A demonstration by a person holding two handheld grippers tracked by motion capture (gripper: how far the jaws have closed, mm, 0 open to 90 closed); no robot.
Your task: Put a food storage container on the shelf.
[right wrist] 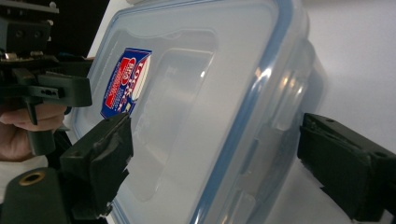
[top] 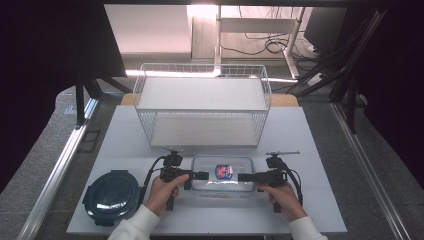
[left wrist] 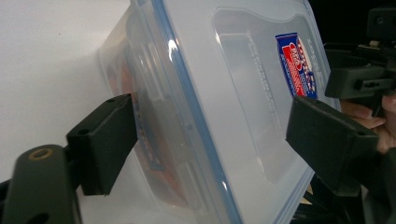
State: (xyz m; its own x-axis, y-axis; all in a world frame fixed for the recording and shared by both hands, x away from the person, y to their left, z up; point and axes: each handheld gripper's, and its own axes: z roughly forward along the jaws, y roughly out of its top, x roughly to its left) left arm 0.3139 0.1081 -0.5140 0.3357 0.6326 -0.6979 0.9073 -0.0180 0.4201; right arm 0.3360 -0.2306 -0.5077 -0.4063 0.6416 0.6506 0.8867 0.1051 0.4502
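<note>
1. A clear lidded container (top: pixel 222 173) with a red-and-blue label (top: pixel 223 171) lies near the front middle of the white counter (top: pixel 320 200).
2. The left gripper (top: pixel 200 175) is at the container's left end. Its jaws stand apart, one over the lid and one beside the wall; neither pad visibly presses.
3. The right gripper (top: pixel 243 177) is at the right end, its jaws likewise apart around the rim with gaps showing.
4. A white wire basket (top: pixel 202 105) stands just behind the container, well back on the counter.
5. A dark round lid (top: pixel 111 194) lies at the front left, beside the left hand (top: pixel 162 192) and apart from the container.
</note>
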